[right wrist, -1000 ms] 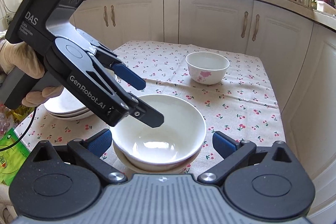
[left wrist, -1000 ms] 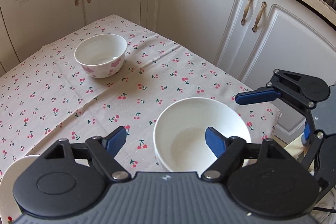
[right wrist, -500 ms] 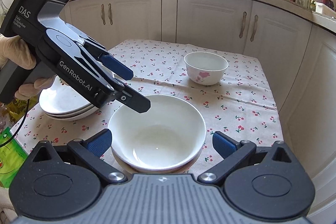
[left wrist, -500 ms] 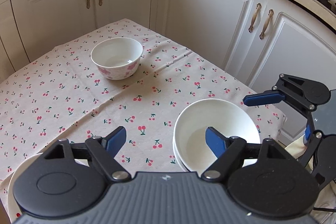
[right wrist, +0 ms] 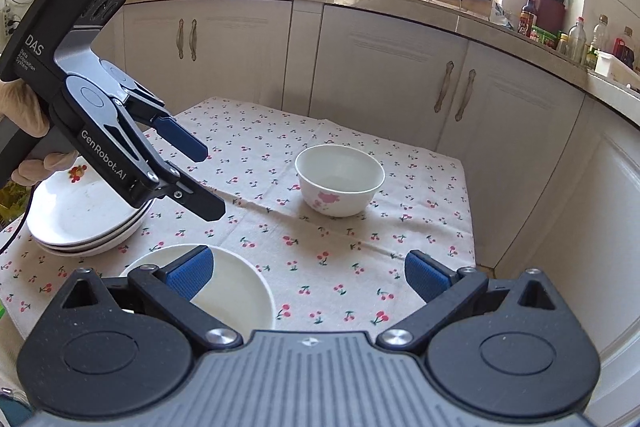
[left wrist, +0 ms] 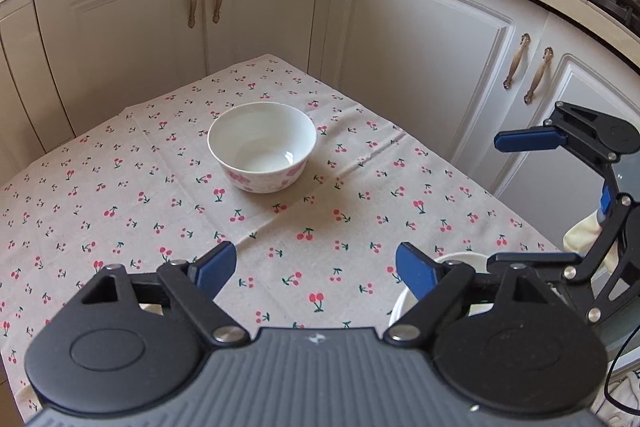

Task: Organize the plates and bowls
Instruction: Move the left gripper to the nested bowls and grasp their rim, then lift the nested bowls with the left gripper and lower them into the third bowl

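Left gripper (left wrist: pixel 315 267) just opening, empty, right gripper (right wrist: pixel 308 277) wide, empty; flowered bowl (left wrist: pixel 262 158) at frame centre on bench (left wrist: pixel 120 187).

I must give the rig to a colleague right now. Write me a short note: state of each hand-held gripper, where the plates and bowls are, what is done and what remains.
Left hand-held gripper: open, holds nothing; its jaws have just been opening. It hangs above the cloth between the plates and the bowls.
Right hand-held gripper: open, empty.
Plate stack: at the left side of the table.
Plain white bowl: near edge, seems to sit on another dish; I cannot tell which kind.
Flowered bowl: alone, farther back on the tablecloth.
Done: plates are stacked.
Left: probably bring the flowered bowl to the white bowl.
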